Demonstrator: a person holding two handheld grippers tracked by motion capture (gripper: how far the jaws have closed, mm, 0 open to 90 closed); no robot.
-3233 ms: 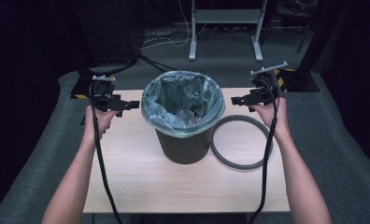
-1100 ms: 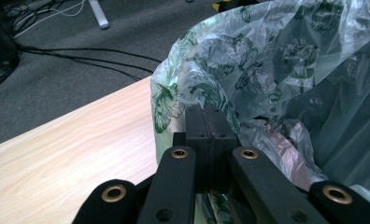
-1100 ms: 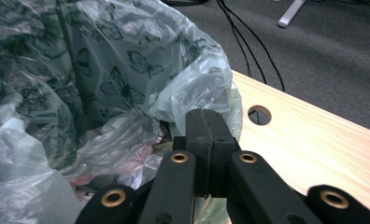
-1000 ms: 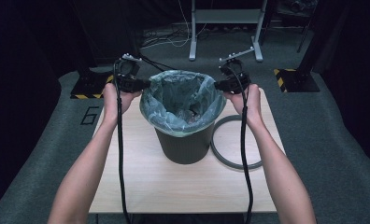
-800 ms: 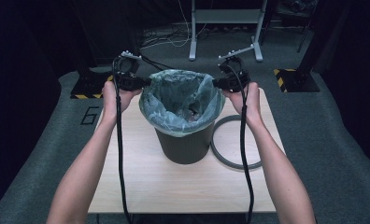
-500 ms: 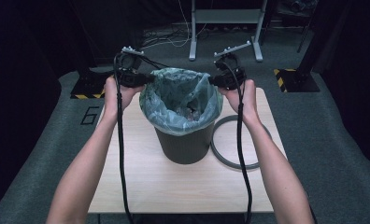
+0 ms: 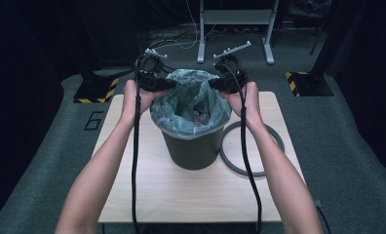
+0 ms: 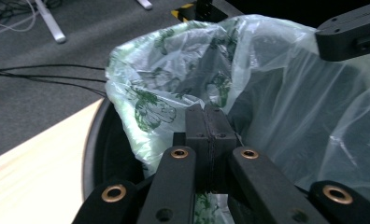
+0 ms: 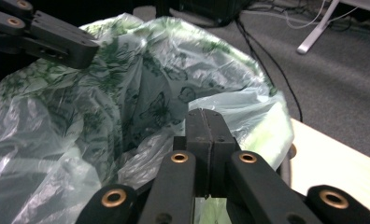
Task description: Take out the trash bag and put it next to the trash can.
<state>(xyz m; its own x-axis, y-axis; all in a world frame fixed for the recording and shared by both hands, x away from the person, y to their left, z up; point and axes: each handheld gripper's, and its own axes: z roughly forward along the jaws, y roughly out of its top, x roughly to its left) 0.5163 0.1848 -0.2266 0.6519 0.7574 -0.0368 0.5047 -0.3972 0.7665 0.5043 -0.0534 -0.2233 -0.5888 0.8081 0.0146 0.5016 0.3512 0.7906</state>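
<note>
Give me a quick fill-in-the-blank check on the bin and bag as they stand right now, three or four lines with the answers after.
1. Both the left hand-held gripper and the right hand-held gripper are shut on the rim of the ____.
2. The bag lines a dark round ____ that stands on the wooden table.
3. The grey ring lies flat on the table on the person's ____ side of the bin.
4. The print on the bag is ____ in colour.

Missing words: bag; bin; right; green
</note>
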